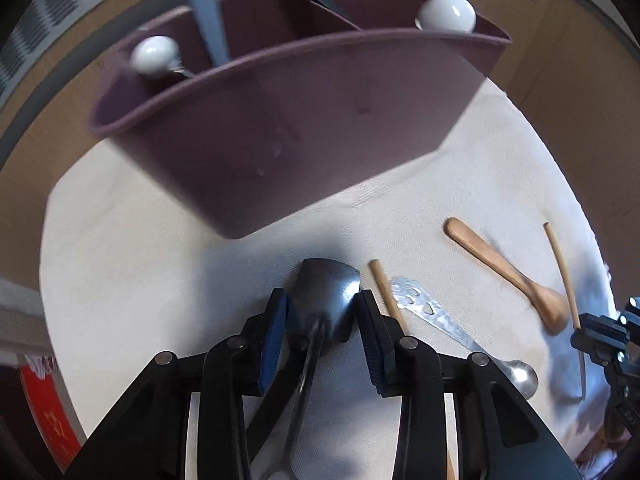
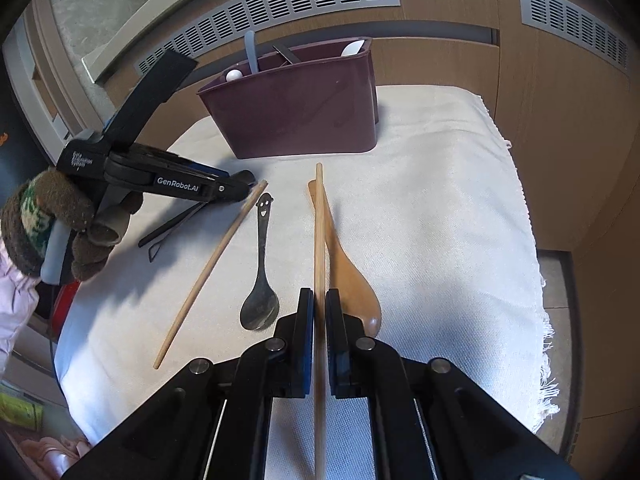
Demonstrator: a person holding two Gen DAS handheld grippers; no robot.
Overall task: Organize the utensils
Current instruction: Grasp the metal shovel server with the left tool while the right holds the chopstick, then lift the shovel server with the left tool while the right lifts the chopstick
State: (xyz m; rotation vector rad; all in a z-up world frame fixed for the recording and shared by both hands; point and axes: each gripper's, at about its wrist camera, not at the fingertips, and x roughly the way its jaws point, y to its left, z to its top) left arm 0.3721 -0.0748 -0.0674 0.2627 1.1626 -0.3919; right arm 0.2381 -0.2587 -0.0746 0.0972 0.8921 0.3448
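In the left wrist view my left gripper stands low over the white cloth, its blue pads against both sides of a black spoon's bowl; the handle runs back under the jaws. The right wrist view shows that gripper from the side, with the black handle trailing behind it. My right gripper is shut on a wooden chopstick that points toward the maroon utensil caddy. A wooden spoon lies just below and right of that chopstick.
A second chopstick and a metal spoon with a smiley handle lie on the cloth. The caddy holds two white spoons, a grey handle and a black piece. A gloved hand holds the left gripper.
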